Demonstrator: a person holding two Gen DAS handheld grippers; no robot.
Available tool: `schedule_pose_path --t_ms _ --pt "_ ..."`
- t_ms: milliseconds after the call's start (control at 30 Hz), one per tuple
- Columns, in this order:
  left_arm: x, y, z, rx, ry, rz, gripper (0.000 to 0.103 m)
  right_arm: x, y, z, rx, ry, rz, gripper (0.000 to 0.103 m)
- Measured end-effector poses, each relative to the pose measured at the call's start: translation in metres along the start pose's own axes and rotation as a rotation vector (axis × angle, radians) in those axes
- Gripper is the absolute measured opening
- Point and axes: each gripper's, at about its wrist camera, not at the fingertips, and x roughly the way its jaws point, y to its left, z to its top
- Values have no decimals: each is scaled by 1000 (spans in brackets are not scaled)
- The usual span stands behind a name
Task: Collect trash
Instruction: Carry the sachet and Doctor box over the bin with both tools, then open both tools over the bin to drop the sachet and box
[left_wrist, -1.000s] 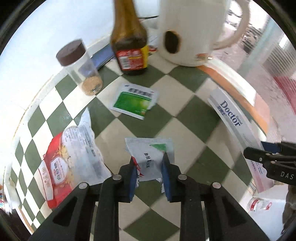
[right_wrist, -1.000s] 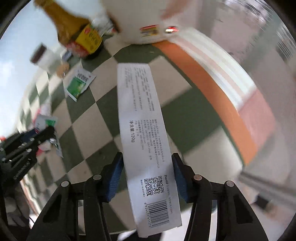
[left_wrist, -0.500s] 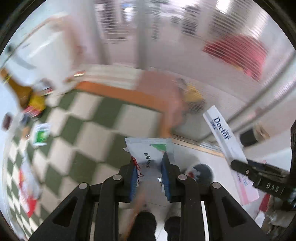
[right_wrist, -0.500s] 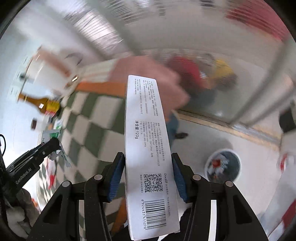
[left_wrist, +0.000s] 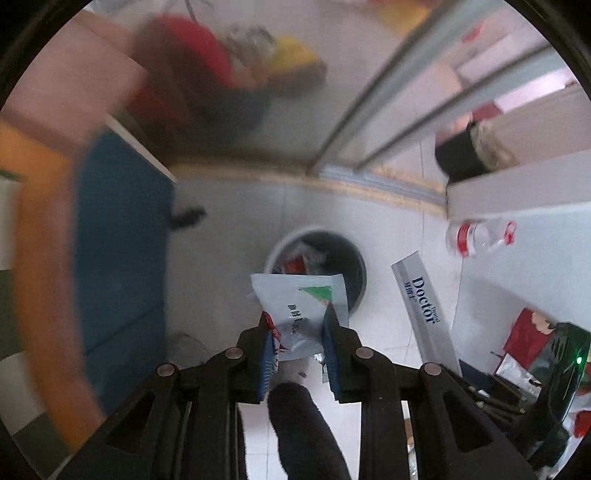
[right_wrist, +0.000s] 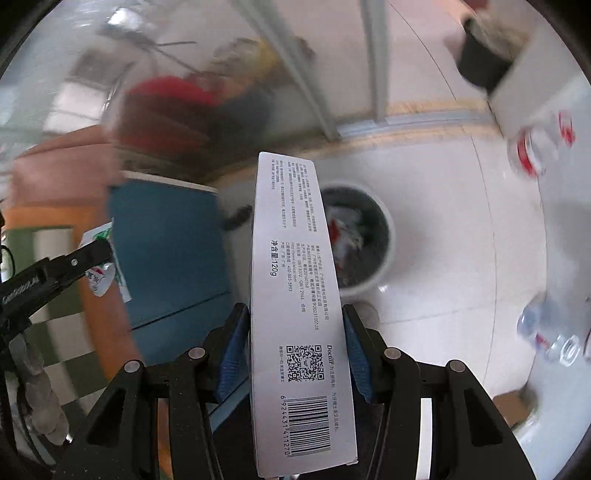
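Trash rides in both grippers above a round, white-rimmed bin (left_wrist: 316, 258) on glossy pale floor tiles. Left gripper (left_wrist: 297, 325) is clamped on a crinkly white-and-green sachet (left_wrist: 303, 306) — right gripper (right_wrist: 295, 332) pinches a long, flat cardboard box (right_wrist: 295, 295) printed with a barcode.

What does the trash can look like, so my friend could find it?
Look down at the white tiled floor, just past the blue panel. The trash can is a round white bin with a dark liner and crumpled wrappers inside. Nothing else on the floor is round and open on top.
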Motion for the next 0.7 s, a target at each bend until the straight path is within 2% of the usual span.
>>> schedule_pose_path --t_ms 67,233,300,400,500,533,667,700 --pt "41 -12 5 6 38 -4 21 41 -32 7 37 30 3 53" --pt "164 -32 20 20 160 -4 21 141 -77 23 76 98 11 53" --pt "204 -40 22 29 194 9 21 178 -93 27 92 128 17 53" --pt "243 -39 20 53 231 32 21 223 -110 35 96 161 11 53" --pt "263 -34 12 73 264 49 21 260 -125 41 93 183 4 53" --pt "268 -34 10 77 276 61 27 267 -127 42 90 188 4 53" --pt "261 -33 8 56 261 54 30 290 -131 43 93 232 -12 55" --pt "257 -34 7 64 254 67 39 294 -134 43 96 240 -15 57"
